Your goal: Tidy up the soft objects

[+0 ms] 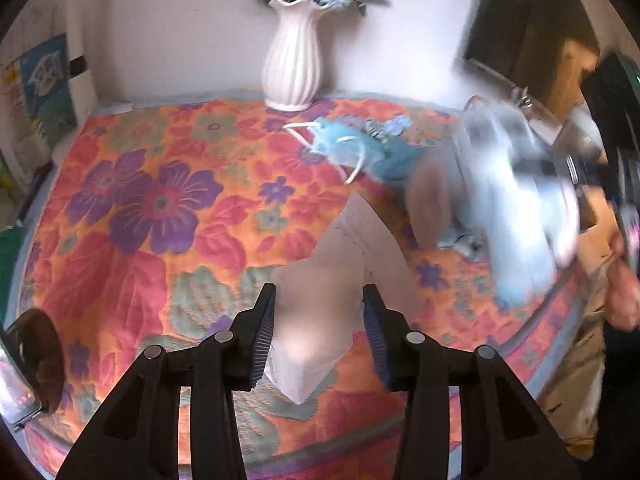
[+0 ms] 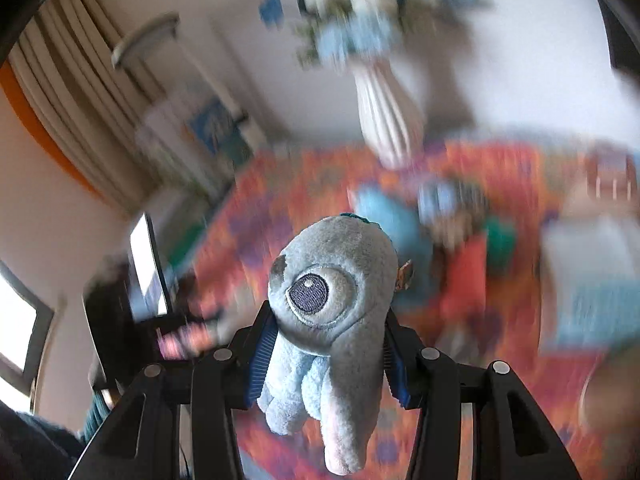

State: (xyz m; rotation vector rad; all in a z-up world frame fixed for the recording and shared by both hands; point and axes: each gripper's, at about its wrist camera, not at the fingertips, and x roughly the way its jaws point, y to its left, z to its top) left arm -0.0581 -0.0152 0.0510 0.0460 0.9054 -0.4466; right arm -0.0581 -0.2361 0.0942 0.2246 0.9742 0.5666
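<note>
Both grippers are clamped on soft things. Seen from the left wrist, the left gripper point(image 1: 320, 336) has its blue ribbed pads pressed against a pale, blurred piece of soft cloth point(image 1: 320, 320) that hangs between them above the flowered cover point(image 1: 140, 200) of the counter. From the right wrist, the right gripper point(image 2: 326, 354) pinches a grey-blue plush toy point(image 2: 332, 292) with a big stitched eye; its head rises above the fingers and its limbs dangle below them, clear of the counter. In the left wrist view this toy shows as a blurred streak at the right, near a person's hand point(image 1: 624, 292). Further back on the cover lies a heap of light blue cloth things point(image 1: 352, 148), well apart from both grippers. A white ribbed vase point(image 1: 294, 60) with blue flowers stands at the counter's far edge against the wall.
</note>
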